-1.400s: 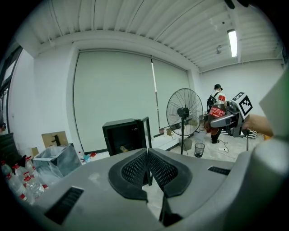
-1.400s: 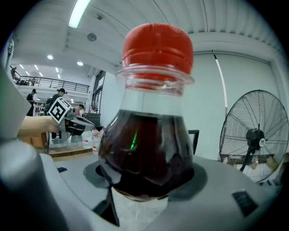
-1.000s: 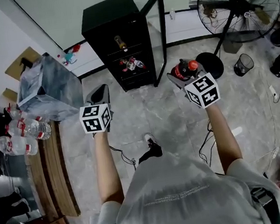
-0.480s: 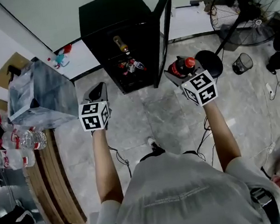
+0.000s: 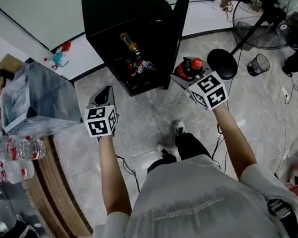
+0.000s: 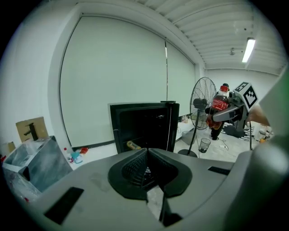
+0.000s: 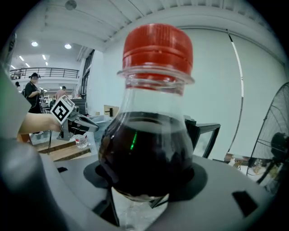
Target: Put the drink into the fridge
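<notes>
A dark cola bottle (image 5: 188,69) with a red cap (image 7: 157,47) stands upright in my right gripper (image 5: 186,76), whose jaws are shut on its body (image 7: 145,155). The black fridge (image 5: 128,35) stands ahead with its glass door (image 5: 182,23) swung open to the right; a bottle (image 5: 129,43) lies on an upper shelf and other items sit below. The right gripper holds the drink just right of the door's lower edge. My left gripper (image 5: 103,98) is shut and empty, short of the fridge's front (image 6: 141,128).
A standing fan (image 5: 270,12) and a small bin (image 5: 258,65) are at the right. A clear plastic bag over a box (image 5: 36,102) sits left of the fridge. Water bottles (image 5: 14,154) lie on a wooden bench at the far left. Cables run along the floor.
The view has closed in on the fridge, which now looms larger. Both grippers kept their state, and the right one with the drink sits nearer the open door.
</notes>
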The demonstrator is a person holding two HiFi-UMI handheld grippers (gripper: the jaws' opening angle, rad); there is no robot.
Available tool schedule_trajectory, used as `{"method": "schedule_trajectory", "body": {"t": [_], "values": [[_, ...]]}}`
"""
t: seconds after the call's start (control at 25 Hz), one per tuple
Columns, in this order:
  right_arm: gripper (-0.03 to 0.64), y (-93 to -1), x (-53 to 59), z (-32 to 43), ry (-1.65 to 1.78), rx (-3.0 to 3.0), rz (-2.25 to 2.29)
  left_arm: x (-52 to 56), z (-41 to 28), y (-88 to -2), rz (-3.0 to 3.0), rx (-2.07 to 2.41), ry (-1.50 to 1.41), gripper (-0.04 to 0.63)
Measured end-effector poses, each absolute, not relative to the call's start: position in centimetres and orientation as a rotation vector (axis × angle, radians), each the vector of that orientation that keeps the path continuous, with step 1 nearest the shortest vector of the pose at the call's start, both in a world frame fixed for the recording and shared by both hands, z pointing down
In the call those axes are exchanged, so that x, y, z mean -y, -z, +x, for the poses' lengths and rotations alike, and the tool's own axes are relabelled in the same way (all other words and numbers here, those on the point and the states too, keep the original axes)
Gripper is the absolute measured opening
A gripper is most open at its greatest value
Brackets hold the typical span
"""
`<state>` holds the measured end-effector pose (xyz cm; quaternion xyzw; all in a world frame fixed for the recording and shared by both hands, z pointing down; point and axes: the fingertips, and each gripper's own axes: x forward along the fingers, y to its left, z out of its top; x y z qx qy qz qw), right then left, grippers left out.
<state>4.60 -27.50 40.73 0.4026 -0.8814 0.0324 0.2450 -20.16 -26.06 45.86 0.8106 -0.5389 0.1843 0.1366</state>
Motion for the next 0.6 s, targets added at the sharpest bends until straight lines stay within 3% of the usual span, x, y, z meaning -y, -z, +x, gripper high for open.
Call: {"method": "schedule_trajectory", "body": {"t": [0.6], "values": [[0.307,-48.6,41.1,-2.6,-0.128,2.433,0.914,35.0,-22.3,-50.1,2.246,1.583,-0.568,0.014]]}}
